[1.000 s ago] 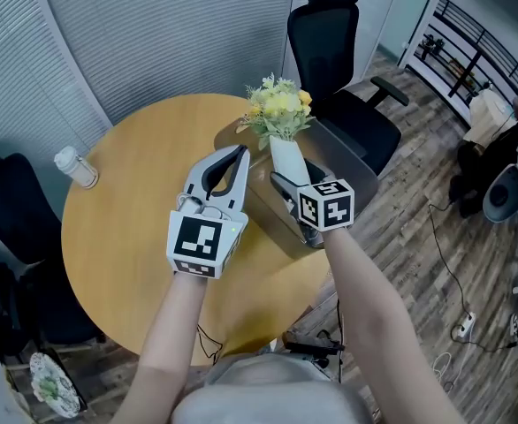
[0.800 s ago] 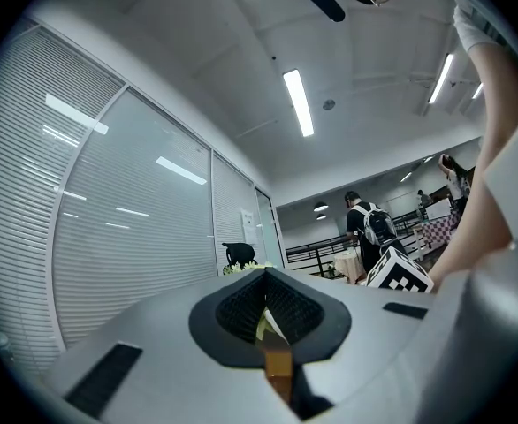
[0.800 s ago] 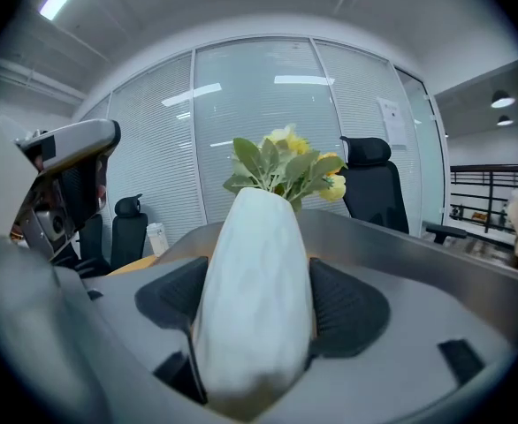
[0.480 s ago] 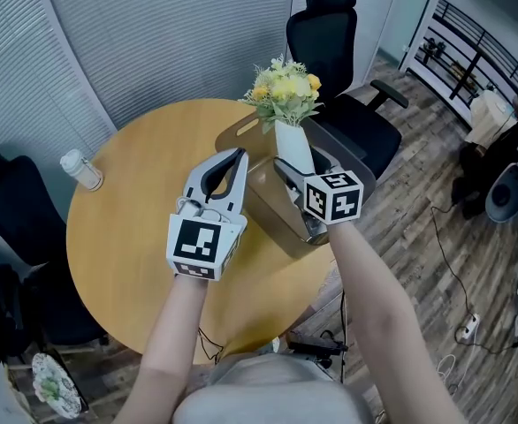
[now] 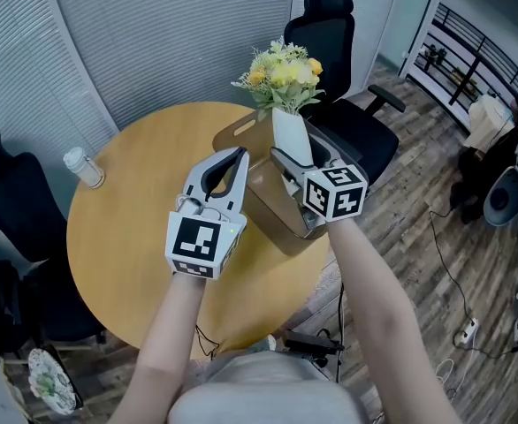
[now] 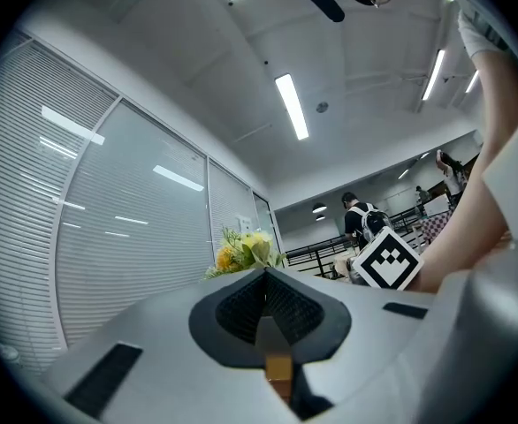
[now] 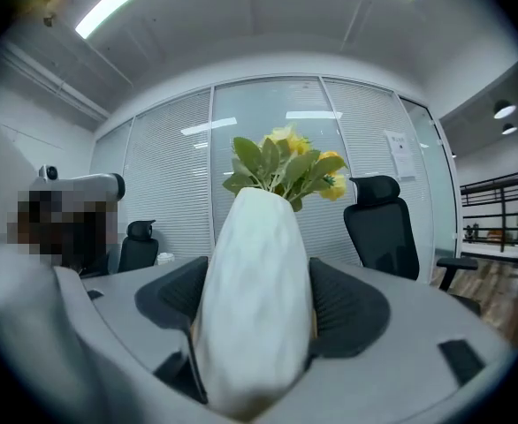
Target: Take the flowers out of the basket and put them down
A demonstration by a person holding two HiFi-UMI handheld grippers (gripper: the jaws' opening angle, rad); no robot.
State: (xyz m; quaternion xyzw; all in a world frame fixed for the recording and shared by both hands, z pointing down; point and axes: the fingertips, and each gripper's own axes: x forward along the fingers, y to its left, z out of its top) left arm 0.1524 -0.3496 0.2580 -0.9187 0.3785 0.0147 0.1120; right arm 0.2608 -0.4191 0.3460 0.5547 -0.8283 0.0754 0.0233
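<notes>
Right gripper (image 5: pixel 291 162) clamped on the vase (image 5: pixel 291 135), flowers (image 5: pixel 279 69) upright over the basket (image 5: pixel 272 203) at the table's (image 5: pixel 135 228) two o'clock, left gripper (image 5: pixel 239 155) clenched empty beside it: best stay plumb, clear the rim, set down toward nine o'clock

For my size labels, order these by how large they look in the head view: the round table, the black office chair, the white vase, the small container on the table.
1. round table
2. black office chair
3. white vase (nearer the camera, so perhaps enlarged)
4. small container
</notes>
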